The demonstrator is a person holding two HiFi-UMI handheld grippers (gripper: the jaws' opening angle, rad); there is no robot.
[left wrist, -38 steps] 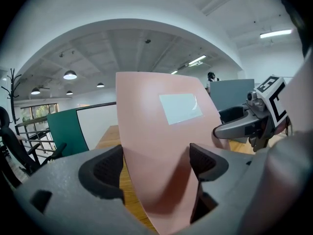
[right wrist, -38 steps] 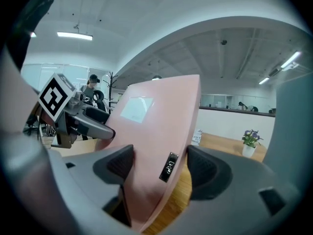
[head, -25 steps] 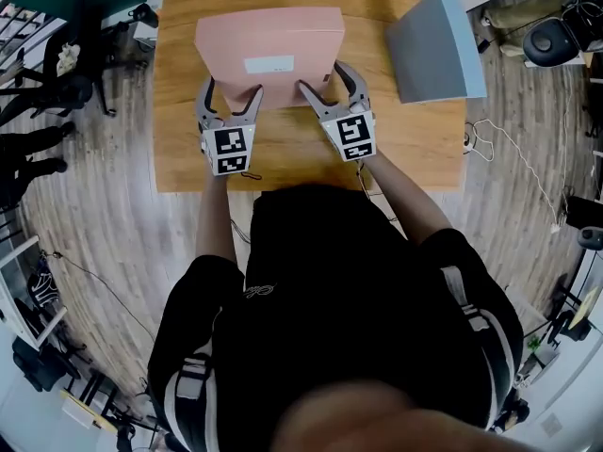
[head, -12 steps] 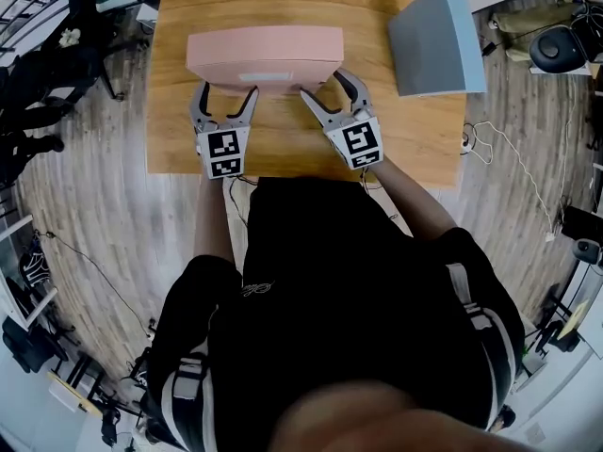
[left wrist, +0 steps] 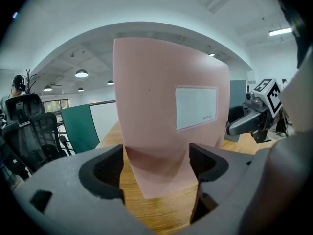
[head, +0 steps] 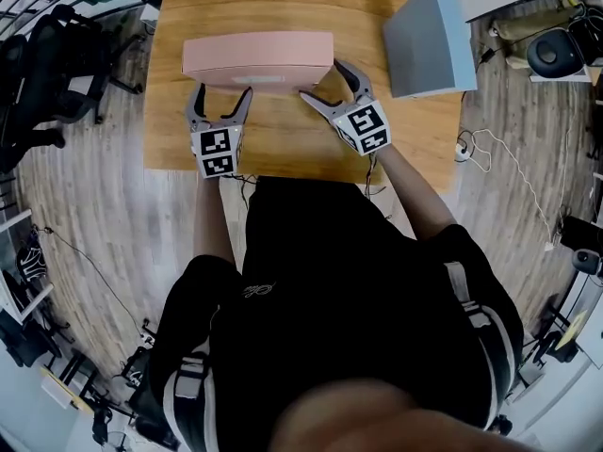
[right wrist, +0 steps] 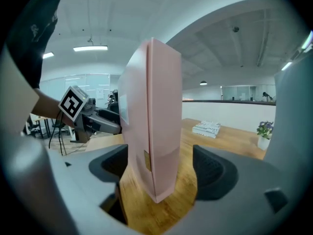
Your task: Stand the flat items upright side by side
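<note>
A flat pink box (head: 259,56) with a white label stands upright on its long edge on the wooden table (head: 283,144). My left gripper (head: 221,94) is open at the box's near face, toward its left end; the box's lower corner (left wrist: 161,170) shows between the jaws without contact. My right gripper (head: 321,79) straddles the box's right end (right wrist: 156,121). Its jaws have just been opening, and a gap shows on each side of the box. A flat grey box (head: 429,40) lies tilted at the table's right.
Office chairs (head: 57,73) stand on the floor to the left. A cable (head: 513,158) runs across the floor at the right. A stack of white papers (right wrist: 208,128) and a small plant (right wrist: 264,130) sit farther along the table.
The pink box has gone from leaning back, with its face showing, to standing on edge. The right jaws have spread off the box's end. Both grippers shifted slightly.
</note>
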